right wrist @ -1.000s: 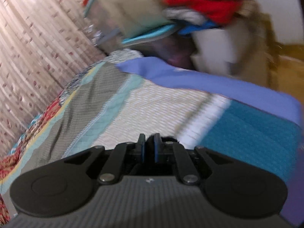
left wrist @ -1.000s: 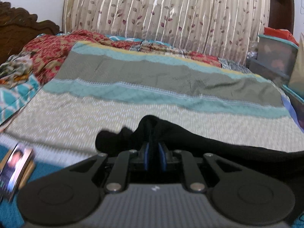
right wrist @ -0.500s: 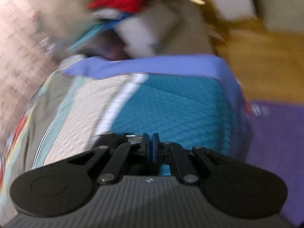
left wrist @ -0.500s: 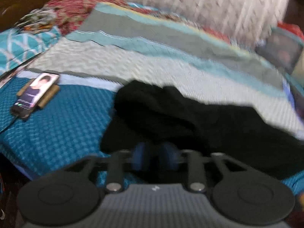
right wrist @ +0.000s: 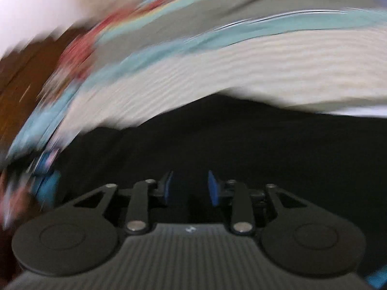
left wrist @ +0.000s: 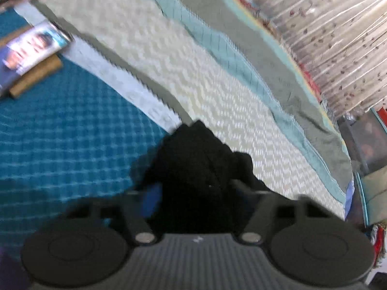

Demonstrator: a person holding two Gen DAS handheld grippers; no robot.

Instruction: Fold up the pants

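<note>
The black pants (left wrist: pixel 198 164) lie on the bed. In the left wrist view a bunched end of them fills the gap between my left gripper's (left wrist: pixel 196 193) fingers, which stand wide apart around it; one blue pad (left wrist: pixel 152 198) shows at the left. In the right wrist view the pants (right wrist: pixel 241 140) spread wide and dark under my right gripper (right wrist: pixel 189 188), whose blue pads (right wrist: pixel 212 188) stand apart with nothing gripped between them. This view is heavily blurred.
The bed carries a striped cover (left wrist: pixel 193 72) of teal, cream, grey and light blue bands. A phone (left wrist: pixel 26 50) lies on a wooden block at the upper left of the left wrist view. A leaf-patterned curtain (left wrist: pixel 338 36) hangs behind the bed.
Both grippers have opened. The left view swung down over the pants' bunched end. The right gripper swung round from the bed's corner and floor to face the pants.
</note>
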